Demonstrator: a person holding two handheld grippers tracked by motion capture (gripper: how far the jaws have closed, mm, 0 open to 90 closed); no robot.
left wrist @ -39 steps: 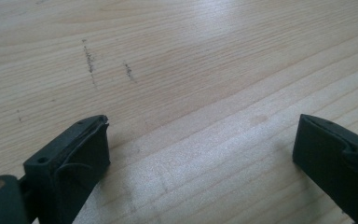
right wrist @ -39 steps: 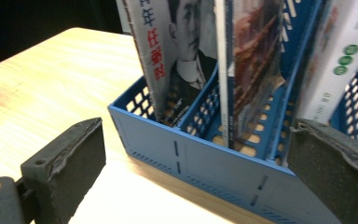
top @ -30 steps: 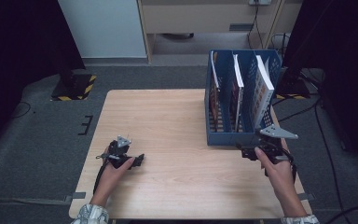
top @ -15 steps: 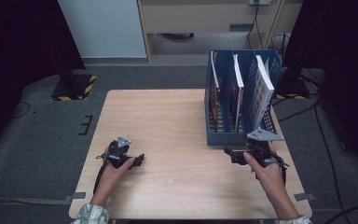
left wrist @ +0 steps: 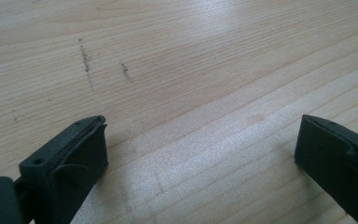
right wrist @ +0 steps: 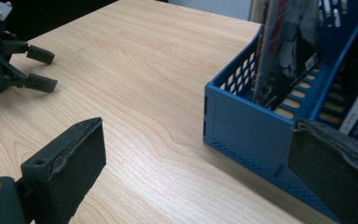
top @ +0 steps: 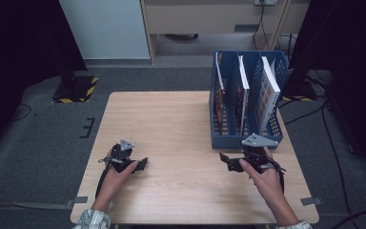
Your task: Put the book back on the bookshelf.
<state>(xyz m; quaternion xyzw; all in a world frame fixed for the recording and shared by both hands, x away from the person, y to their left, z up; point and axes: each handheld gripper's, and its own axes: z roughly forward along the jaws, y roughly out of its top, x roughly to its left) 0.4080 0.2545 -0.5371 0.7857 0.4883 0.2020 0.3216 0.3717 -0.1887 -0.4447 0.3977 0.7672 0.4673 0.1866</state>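
A blue file rack stands at the far right of the wooden tabletop, and everything else sits relative to it. Three books or magazines stand upright in its slots, though I can't make out their covers from here. Just in front of the rack's near edge, the right gripper rests low over the wood, its jaws spread wide and empty, pointing away from the rack toward the other hand. Well apart from the rack, near the tabletop's front left, the left gripper lies in the person's left hand, jaws likewise spread with nothing between them, bare wood beneath.
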